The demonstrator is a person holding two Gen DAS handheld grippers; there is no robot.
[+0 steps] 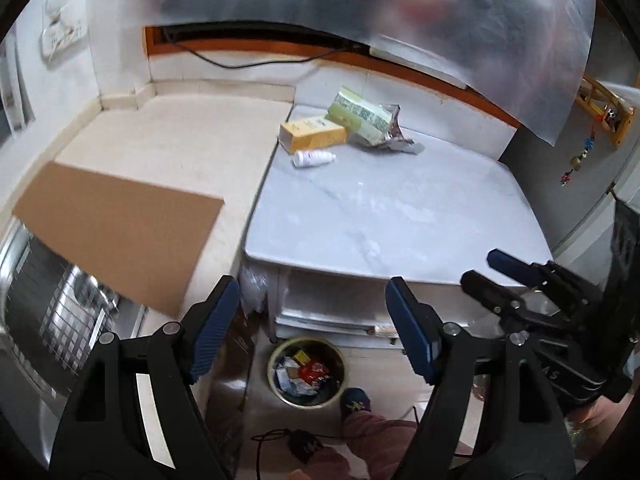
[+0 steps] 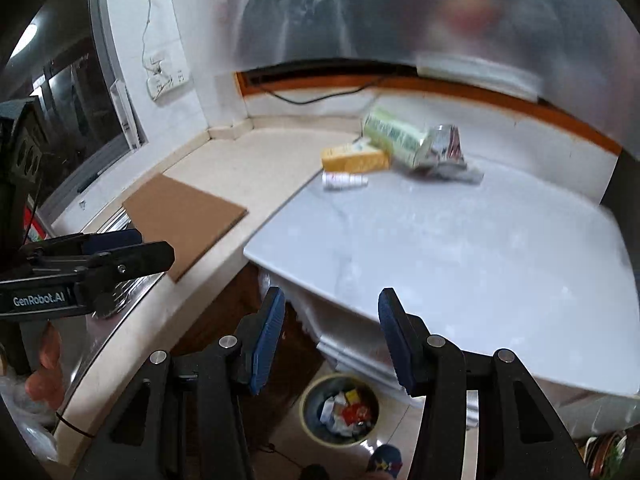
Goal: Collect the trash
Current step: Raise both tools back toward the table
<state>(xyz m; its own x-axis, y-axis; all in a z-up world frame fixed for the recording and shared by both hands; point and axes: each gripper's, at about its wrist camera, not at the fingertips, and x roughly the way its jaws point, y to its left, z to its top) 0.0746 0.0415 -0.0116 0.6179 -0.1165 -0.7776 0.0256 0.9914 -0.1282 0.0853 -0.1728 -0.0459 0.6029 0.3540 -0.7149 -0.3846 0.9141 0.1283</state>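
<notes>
On the white marble table (image 1: 380,208) (image 2: 460,248), at its far side, lies a pile of trash. It holds a yellow box (image 1: 312,134) (image 2: 356,158), a green carton (image 1: 358,114) (image 2: 394,138), a crumpled foil wrapper (image 1: 394,136) (image 2: 444,148) and a small white bottle (image 1: 314,157) (image 2: 344,180). A round bin (image 1: 306,372) (image 2: 340,410) with wrappers inside stands on the floor under the table's near edge. My left gripper (image 1: 314,320) (image 2: 136,244) is open and holds nothing. My right gripper (image 2: 330,336) (image 1: 478,268) is open too, high above the bin and well short of the trash.
A brown cardboard sheet (image 1: 116,232) (image 2: 184,216) lies on the beige counter (image 1: 180,140), overhanging a steel sink (image 1: 60,300). A foil sheet (image 1: 380,8) covers the back wall. A person's shoe (image 1: 354,400) and leg stand by the bin. A cable (image 1: 280,436) lies on the floor.
</notes>
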